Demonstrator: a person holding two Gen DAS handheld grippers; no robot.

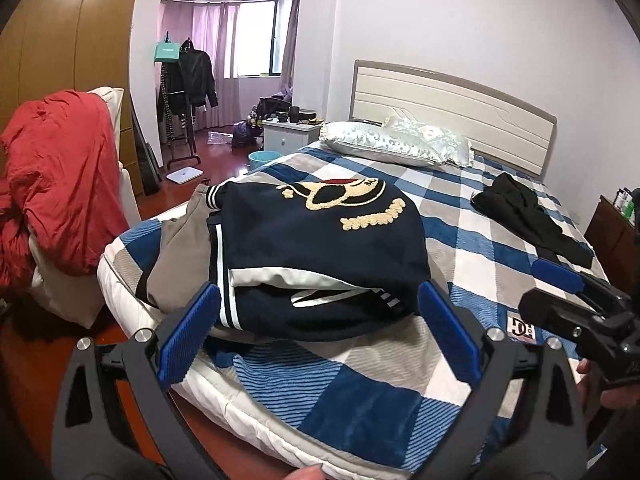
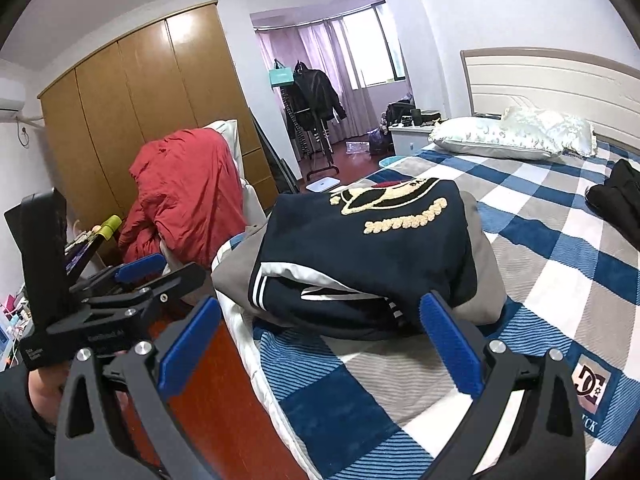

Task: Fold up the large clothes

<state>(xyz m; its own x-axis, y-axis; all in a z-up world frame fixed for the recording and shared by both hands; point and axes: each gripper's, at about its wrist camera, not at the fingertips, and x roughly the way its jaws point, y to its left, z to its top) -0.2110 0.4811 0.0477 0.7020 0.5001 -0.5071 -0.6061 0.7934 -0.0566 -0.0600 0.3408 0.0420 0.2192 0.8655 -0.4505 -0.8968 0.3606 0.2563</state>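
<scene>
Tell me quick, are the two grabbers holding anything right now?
Left gripper: open, holding nothing, pointed at the folded navy jacket.
Right gripper: open, holding nothing, just short of the same jacket.

My left gripper (image 1: 318,334) hangs with its blue pads spread wide, nothing between them, just short of the folded navy jacket (image 1: 320,256) on the checked bedspread (image 1: 472,216). A grey garment (image 1: 180,248) lies under it (partly hidden). The right gripper (image 1: 560,280) shows at the edge.
</scene>
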